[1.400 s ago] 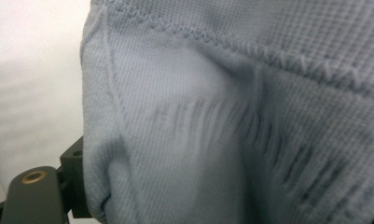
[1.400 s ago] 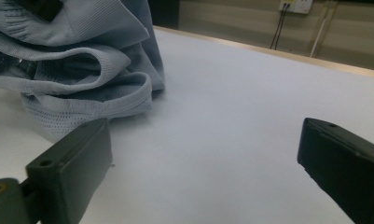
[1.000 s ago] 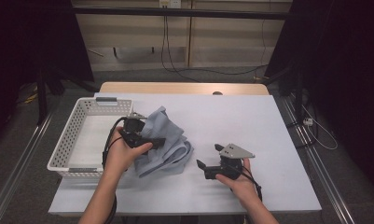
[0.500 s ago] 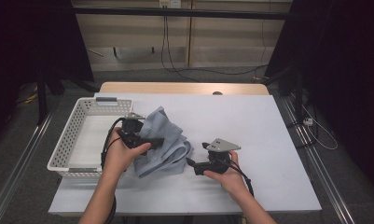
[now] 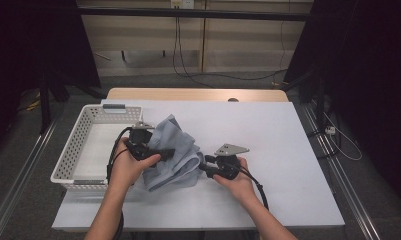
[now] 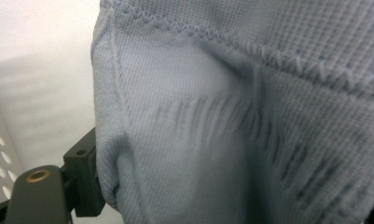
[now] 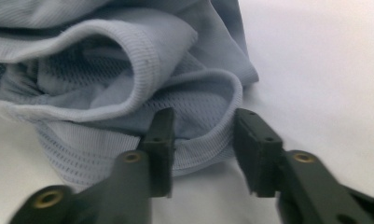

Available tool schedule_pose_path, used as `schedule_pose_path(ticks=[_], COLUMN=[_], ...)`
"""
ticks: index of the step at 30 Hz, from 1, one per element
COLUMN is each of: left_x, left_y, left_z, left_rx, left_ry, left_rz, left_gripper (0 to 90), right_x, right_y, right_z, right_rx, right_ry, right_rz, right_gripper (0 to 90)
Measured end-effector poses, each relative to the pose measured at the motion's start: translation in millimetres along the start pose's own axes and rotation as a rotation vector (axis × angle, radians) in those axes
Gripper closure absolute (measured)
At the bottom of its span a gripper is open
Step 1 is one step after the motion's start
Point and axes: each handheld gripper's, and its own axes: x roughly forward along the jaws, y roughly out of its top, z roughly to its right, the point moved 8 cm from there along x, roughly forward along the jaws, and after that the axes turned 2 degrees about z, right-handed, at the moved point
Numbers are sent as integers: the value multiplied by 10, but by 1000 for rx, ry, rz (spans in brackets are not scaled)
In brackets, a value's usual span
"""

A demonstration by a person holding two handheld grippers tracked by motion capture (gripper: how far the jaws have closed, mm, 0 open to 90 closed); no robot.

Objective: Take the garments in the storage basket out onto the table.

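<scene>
A white-covered table [image 5: 288, 150] carries a white perforated basket [image 5: 83, 145] at its left side, its floor bare. Just right of the basket lies a crumpled pale-blue garment [image 5: 175, 155], one fold rising beside the rim. The left gripper [image 5: 160, 151] is clenched on that raised fabric, cloth bunched against its one visible jaw. The right gripper [image 7: 201, 147] sits at the garment's right edge; its jaws have just been closing around a ribbed hem, a gap still showing beside the right jaw.
</scene>
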Motion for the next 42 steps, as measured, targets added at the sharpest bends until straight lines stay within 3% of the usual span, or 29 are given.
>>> schedule_pose_path(ticks=[1,2,4,11,23,30,35,42], left_x=[0,0,4,6,68,118,123,89], left_y=[0,4,5,29,90,138,128,124], left_z=[5,17,22,64,173,170,133,105], left_rx=[3,4,8,2,16,48,47,38], left_ry=[1,1,1,-30,-80,-64,-42,-32], left_rz=[1,1,1,20,32,43,31,25], left_gripper=[163,163,163,181,186,225,219,195], right_x=[1,-7,-23,-189,-750,-1075,-1103,-1039], right_y=[2,3,-4,49,94,99,27,-25], right_z=[5,7,15,108,558,776,793,748], right_rx=[5,13,37,63,85,100,121,114], right_ry=[5,23,40,18,-136,-203,-197,-188], right_rz=[0,1,-2,39,147,193,193,171], right_gripper=[767,837,885,897,898,898,897,896])
